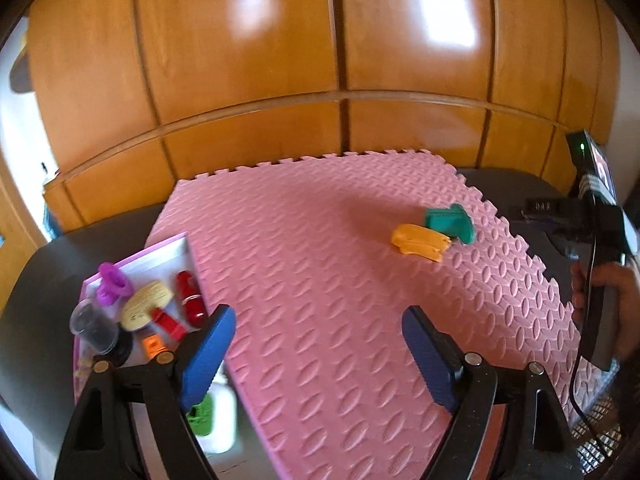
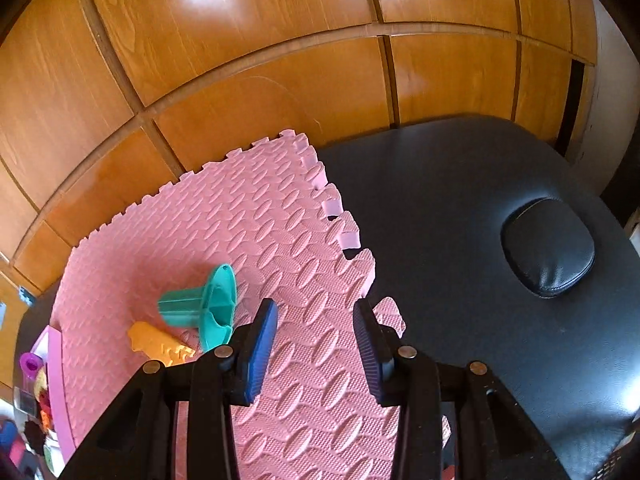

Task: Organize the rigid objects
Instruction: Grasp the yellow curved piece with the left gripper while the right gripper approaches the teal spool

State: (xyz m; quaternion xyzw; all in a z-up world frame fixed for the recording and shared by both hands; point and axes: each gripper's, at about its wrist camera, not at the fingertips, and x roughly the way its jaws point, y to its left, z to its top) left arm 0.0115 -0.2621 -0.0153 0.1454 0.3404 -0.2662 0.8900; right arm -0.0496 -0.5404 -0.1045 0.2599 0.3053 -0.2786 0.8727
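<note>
Left wrist view: left tool point(image 1: 318, 330) spread wide, nothing between the pads, hovering over the pink foam mat point(image 1: 320, 248). Two loose pieces left on the mat: orange piece point(image 1: 418, 242) and teal flanged piece point(image 1: 450, 222), touching each other, both ahead and to the right of this tool, well apart from it. Orange piece's long axis runs roughly left-right across the tool's line. Tray point(image 1: 160, 254) with already gathered toys sits close on the tool's left, just beside the left finger. Right hand gripping its handle shows at far right edge.

Right wrist view: right tool point(image 2: 315, 322) also spread, empty, over the mat's near edge. Teal flanged piece point(image 2: 204, 306) lies on its side just left of the left finger, close, stem pointing left, flange toward the tool. Orange piece point(image 2: 160, 344) further left and nearer the camera, partly hidden by the tool body. Tray point(image 2: 54, 380) far left.

Judgement: right tool is clearly nearer both pieces; needs a small shift left to straddle the teal one.
</note>
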